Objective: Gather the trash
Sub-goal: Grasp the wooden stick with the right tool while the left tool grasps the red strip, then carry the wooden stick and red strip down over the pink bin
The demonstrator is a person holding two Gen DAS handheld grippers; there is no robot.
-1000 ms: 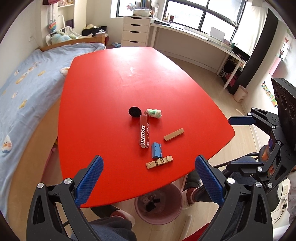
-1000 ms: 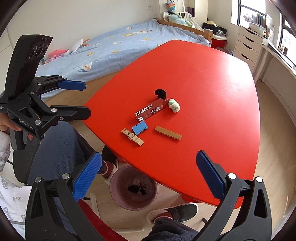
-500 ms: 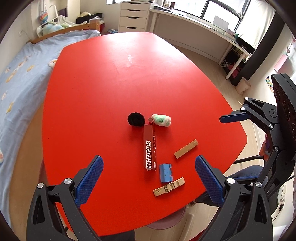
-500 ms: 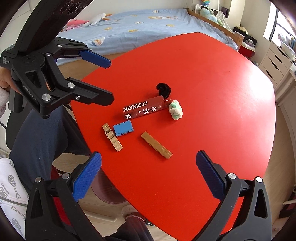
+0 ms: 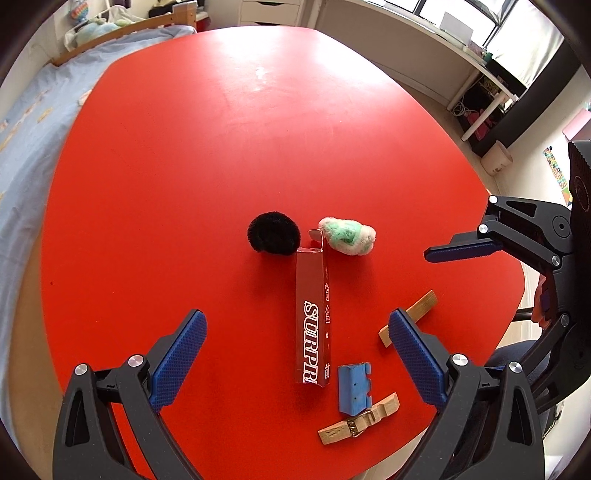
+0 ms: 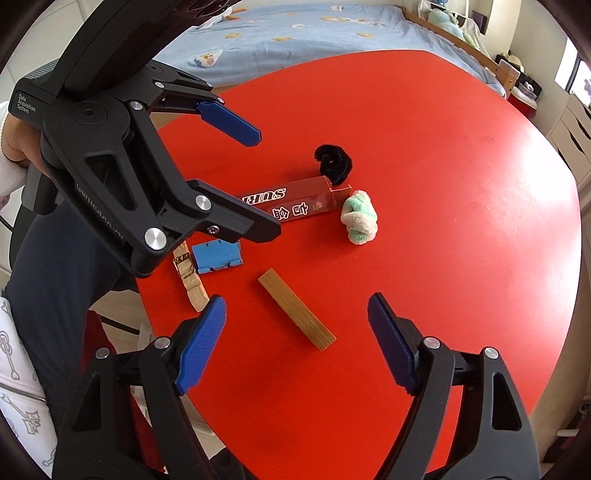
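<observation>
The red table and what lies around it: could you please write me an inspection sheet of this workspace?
Surface: glossy red table, faint pale smudge near its far end.
Job's things: long red carton printed SURPRI; black fuzzy pompom at its open end; green-and-white fluffy ball; plain wooden stick; small blue plastic piece; wooden clothespin half with metal spring near the table's edge.
Clutter: nothing seen.
Grippers: left gripper open above the carton; right gripper open above the stick; neither holds anything.
Cables: tangle under the white desk.
Surroundings: bed with blue sheet, white drawers.
</observation>
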